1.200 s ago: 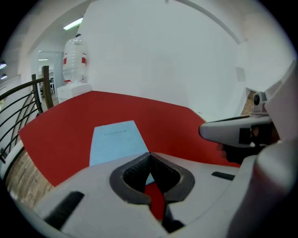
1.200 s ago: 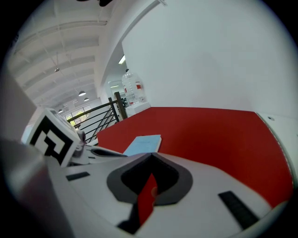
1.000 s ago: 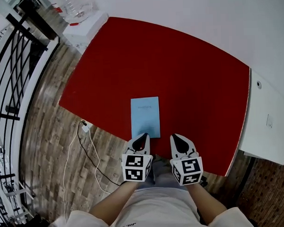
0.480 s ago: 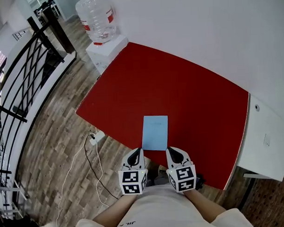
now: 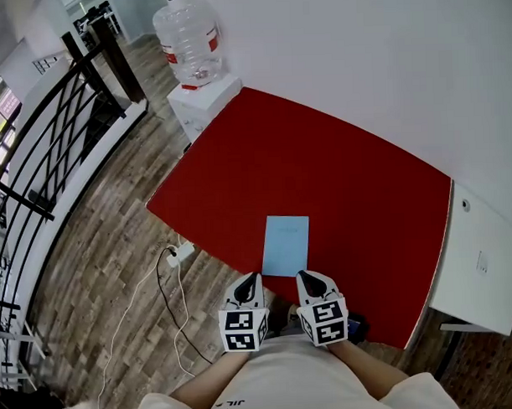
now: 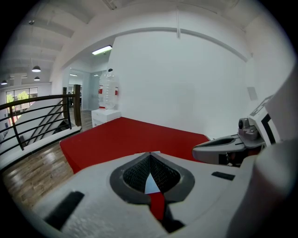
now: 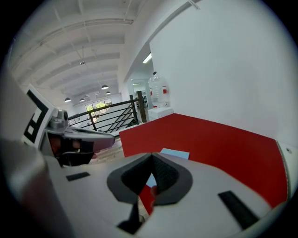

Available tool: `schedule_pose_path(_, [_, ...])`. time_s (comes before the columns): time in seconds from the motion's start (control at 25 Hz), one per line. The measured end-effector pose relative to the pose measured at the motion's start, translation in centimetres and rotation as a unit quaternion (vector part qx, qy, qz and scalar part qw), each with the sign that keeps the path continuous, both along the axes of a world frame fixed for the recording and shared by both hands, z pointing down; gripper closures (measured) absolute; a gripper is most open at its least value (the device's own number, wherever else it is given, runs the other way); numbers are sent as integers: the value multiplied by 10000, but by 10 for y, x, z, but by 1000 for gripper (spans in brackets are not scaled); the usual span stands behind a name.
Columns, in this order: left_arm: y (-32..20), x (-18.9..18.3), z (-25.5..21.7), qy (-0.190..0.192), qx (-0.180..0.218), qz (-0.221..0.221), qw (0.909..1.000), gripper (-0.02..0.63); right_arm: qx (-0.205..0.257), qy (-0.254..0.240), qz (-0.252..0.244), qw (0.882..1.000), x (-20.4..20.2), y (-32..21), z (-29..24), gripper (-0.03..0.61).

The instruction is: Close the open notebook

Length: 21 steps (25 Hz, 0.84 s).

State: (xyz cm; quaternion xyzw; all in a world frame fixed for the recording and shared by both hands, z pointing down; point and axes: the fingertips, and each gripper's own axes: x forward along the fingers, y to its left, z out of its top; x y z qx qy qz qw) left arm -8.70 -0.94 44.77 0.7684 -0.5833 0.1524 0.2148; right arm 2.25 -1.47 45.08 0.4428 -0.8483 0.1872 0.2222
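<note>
A light blue notebook point(image 5: 286, 244) lies closed and flat on the red table point(image 5: 322, 164), close to its front edge. Both grippers hang side by side just short of that edge, near my body, a little apart from the notebook. My left gripper point(image 5: 251, 278) is shut with nothing in it, and so is my right gripper point(image 5: 302, 276). In the left gripper view the shut jaw tips point(image 6: 150, 155) point over the table point(image 6: 125, 137). In the right gripper view the notebook point(image 7: 175, 153) shows just beyond the shut jaw tips point(image 7: 151, 158).
A water dispenser point(image 5: 190, 42) on a white stand is at the table's far left corner. A white cabinet point(image 5: 480, 259) adjoins the table on the right. A black railing point(image 5: 44, 140) runs along the left. A white cable point(image 5: 171, 282) lies on the wooden floor.
Both grippers have drawn back from the notebook toward my body and risen a little. The head view has swung up, bringing the water dispenser into sight. The notebook has stayed closed.
</note>
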Motion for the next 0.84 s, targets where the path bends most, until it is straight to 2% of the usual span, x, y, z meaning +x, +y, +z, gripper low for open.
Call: schedule_pose_path(0.84, [11, -5, 4, 55, -93, 29, 9999, 609, -23, -12, -120, 9999, -13, 11, 1, 574])
